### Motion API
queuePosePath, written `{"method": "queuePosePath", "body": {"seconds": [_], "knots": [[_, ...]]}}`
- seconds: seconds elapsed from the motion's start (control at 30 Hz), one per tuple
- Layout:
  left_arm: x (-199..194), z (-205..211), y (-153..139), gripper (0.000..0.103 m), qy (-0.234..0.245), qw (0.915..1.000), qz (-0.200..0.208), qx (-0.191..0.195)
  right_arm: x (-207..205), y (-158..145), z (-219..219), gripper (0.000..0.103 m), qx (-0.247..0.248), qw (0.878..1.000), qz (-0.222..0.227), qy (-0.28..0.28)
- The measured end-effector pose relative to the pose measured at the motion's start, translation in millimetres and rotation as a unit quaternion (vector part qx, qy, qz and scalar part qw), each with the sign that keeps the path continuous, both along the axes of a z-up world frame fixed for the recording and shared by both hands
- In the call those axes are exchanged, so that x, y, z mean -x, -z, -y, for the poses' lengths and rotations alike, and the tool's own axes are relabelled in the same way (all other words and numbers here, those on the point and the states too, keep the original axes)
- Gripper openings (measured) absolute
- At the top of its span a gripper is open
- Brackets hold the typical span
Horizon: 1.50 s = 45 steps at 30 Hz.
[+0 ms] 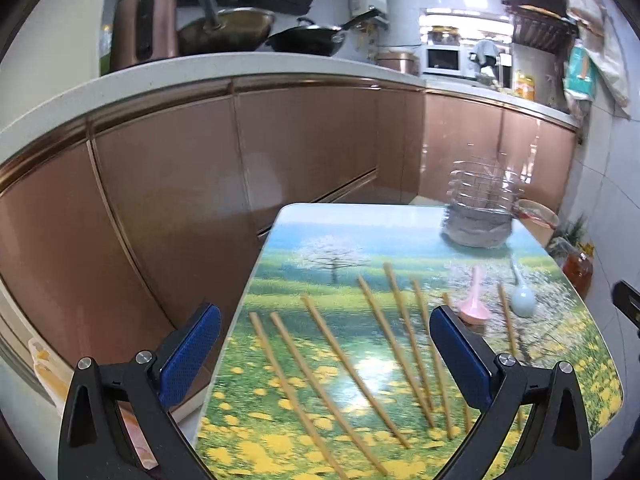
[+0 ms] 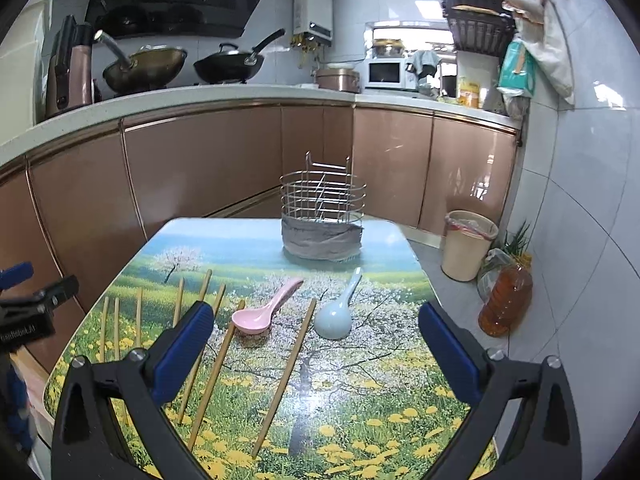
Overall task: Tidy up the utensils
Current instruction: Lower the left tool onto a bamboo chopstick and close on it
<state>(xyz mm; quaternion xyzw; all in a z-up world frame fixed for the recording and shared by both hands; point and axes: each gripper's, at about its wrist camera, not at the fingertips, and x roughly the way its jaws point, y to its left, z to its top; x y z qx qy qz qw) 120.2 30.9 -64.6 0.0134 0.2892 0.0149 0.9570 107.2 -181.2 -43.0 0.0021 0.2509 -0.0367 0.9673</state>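
Chopsticks [image 2: 218,364] lie scattered flat on the meadow-print table [image 2: 360,408], with a pink spoon [image 2: 262,312] and a pale blue spoon [image 2: 334,316] among them and the wire utensil holder [image 2: 322,216] upright at the far edge. I see my left gripper [image 1: 325,354] and right gripper [image 2: 314,352] both spread wide above the table, holding nothing.

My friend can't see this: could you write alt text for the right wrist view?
Open gripper hovers over a flower-print table strewn with chopsticks, a pink spoon and a pale blue spoon. An empty wire utensil basket stands at the far end.
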Motion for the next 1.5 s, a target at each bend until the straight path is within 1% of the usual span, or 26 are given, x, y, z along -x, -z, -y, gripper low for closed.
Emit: {"method": "queuePosePath", "body": {"seconds": [0.17, 0.33, 0.37, 0.43, 0.47, 0.5, 0.53, 0.57, 0.6, 0.63, 0.67, 0.7, 0.73, 0.8, 0.87, 0.9, 0.97, 1.0, 1.03, 1.13, 1.23, 1.33, 1.5], "knots": [[-16, -35, -5, 0.103, -0.024, 0.9996, -0.017, 0.005, -13, -10, 6, 0.102, -0.006, 1.000, -0.014, -0.015], [-36, -68, -1, 0.102, -0.029, 0.9972, -0.062, 0.029, -30, -17, 20, 0.101, -0.023, 0.999, -0.030, -0.018], [-39, -74, 0, 0.102, -0.031, 0.9966, -0.070, 0.031, -33, -18, 22, 0.099, -0.026, 0.999, -0.033, -0.019], [-46, -81, 5, 0.097, -0.035, 0.9949, -0.088, 0.036, -41, -17, 27, 0.091, -0.031, 0.998, -0.045, -0.024], [-51, -84, 7, 0.095, -0.034, 0.9938, -0.097, 0.042, -44, -16, 29, 0.082, -0.034, 0.998, -0.050, -0.026], [-56, -89, 12, 0.092, -0.034, 0.9916, -0.113, 0.053, -49, -14, 31, 0.074, -0.041, 0.997, -0.059, -0.032], [-61, -93, 16, 0.088, -0.033, 0.9893, -0.127, 0.064, -53, -12, 32, 0.072, -0.047, 0.996, -0.065, -0.036], [-65, -95, 20, 0.087, -0.031, 0.9875, -0.137, 0.071, -58, -9, 33, 0.067, -0.054, 0.995, -0.074, -0.043], [-70, -97, 25, 0.083, -0.030, 0.9852, -0.149, 0.078, -63, -6, 32, 0.061, -0.057, 0.994, -0.082, -0.049], [-72, -97, 27, 0.079, -0.028, 0.9839, -0.157, 0.082, -67, -3, 31, 0.059, -0.058, 0.993, -0.089, -0.055], [-79, -97, 32, 0.077, -0.023, 0.9812, -0.170, 0.089, -70, -1, 30, 0.053, -0.059, 0.992, -0.094, -0.060], [-83, -97, 35, 0.070, -0.019, 0.9789, -0.180, 0.095, -75, 3, 28, 0.048, -0.059, 0.991, -0.103, -0.068], [-89, -95, 38, 0.065, -0.012, 0.9761, -0.190, 0.104, -79, 5, 26, 0.045, -0.061, 0.989, -0.110, -0.074], [-99, -92, 42, 0.060, -0.001, 0.9712, -0.206, 0.119, -87, 9, 24, 0.039, -0.067, 0.987, -0.121, -0.086], [-112, -87, 47, 0.058, 0.006, 0.9664, -0.224, 0.126, -96, 12, 21, 0.037, -0.069, 0.984, -0.133, -0.096], [-118, -84, 49, 0.055, 0.009, 0.9634, -0.235, 0.130, -100, 13, 20, 0.037, -0.070, 0.983, -0.139, -0.101], [-135, -79, 57, 0.052, 0.019, 0.9546, -0.261, 0.142, -110, 14, 18, 0.034, -0.071, 0.979, -0.153, -0.111], [-141, -77, 61, 0.049, 0.022, 0.9518, -0.270, 0.145, -117, 16, 17, 0.033, -0.073, 0.977, -0.164, -0.117], [-149, -74, 67, 0.047, 0.024, 0.9469, -0.285, 0.147, -122, 17, 17, 0.032, -0.074, 0.975, -0.170, -0.119], [-167, -67, 81, 0.043, 0.029, 0.9355, -0.316, 0.155, -147, 26, 17, 0.028, -0.076, 0.967, -0.207, -0.127], [-182, -59, 88, 0.041, 0.040, 0.9298, -0.332, 0.153, -168, 38, 16, 0.024, -0.083, 0.958, -0.241, -0.132], [-194, -46, 88, 0.037, 0.057, 0.9270, -0.339, 0.150, -183, 48, 10, 0.023, -0.092, 0.949, -0.264, -0.143], [-218, -16, 94, 0.036, 0.083, 0.9195, -0.362, 0.129, -200, 62, 1, 0.023, -0.094, 0.940, -0.291, -0.151]]}}
